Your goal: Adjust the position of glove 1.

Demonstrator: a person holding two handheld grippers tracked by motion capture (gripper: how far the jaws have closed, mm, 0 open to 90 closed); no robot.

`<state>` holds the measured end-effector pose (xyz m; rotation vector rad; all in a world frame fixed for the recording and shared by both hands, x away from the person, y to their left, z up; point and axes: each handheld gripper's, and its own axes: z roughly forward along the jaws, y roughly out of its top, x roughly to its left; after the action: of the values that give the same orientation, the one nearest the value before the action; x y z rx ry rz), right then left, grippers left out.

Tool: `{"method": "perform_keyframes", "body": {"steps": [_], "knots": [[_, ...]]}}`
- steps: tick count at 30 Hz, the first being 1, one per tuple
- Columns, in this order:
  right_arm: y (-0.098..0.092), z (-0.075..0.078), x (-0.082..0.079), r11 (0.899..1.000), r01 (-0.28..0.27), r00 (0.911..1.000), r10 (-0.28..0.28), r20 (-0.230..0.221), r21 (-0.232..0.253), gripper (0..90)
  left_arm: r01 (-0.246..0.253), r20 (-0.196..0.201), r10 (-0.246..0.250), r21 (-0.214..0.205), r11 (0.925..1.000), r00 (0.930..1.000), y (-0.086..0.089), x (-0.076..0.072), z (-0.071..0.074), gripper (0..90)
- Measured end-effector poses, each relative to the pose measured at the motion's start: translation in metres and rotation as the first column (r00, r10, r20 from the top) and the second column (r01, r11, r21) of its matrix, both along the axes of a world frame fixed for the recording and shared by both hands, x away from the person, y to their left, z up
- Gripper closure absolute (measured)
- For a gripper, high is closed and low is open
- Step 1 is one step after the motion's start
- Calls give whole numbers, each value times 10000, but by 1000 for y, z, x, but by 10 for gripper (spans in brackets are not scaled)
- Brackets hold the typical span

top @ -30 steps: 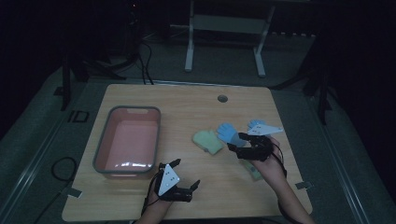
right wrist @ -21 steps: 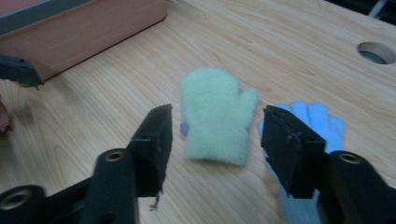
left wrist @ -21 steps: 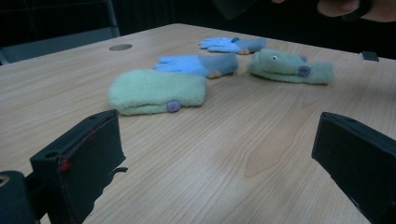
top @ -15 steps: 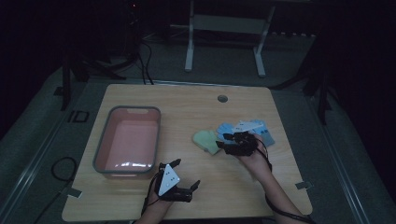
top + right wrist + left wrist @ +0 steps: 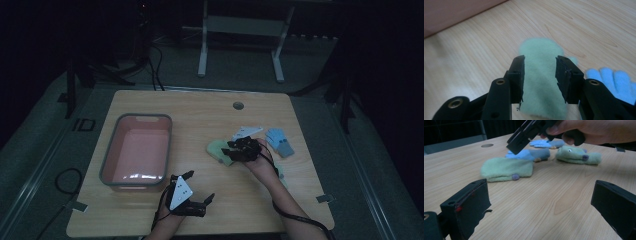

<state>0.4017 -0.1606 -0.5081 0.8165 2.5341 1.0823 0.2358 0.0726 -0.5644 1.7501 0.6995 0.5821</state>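
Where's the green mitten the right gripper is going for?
In the high view the green mitten lies right of the pink bin, under the right gripper, with a blue glove farther right.

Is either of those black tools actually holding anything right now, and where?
Nothing is held yet. The right tool is over the green mitten, jaws just closing astride it but not pressing. The left tool is open over bare table.
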Motion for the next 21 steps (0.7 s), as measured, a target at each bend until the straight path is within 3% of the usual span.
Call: {"method": "perform_keyframes", "body": {"steps": [7,15,18,21], "knots": [[6,-12,13,9998,-129,9996,125,-267,-133,621,0,-10,0,9,10000,10000,0,0,0,21],[13,-26,24,9994,-318,9980,309,-548,-160,566,-1,-26,1,-47,10000,10000,0,0,0,21],[16,-35,25,9976,-389,9975,354,-611,-566,558,-8,-20,8,-49,10000,10000,0,0,0,21],[15,-37,26,9991,-275,9964,247,-817,-337,558,4,-8,-4,-26,10000,10000,0,0,0,21]]}}
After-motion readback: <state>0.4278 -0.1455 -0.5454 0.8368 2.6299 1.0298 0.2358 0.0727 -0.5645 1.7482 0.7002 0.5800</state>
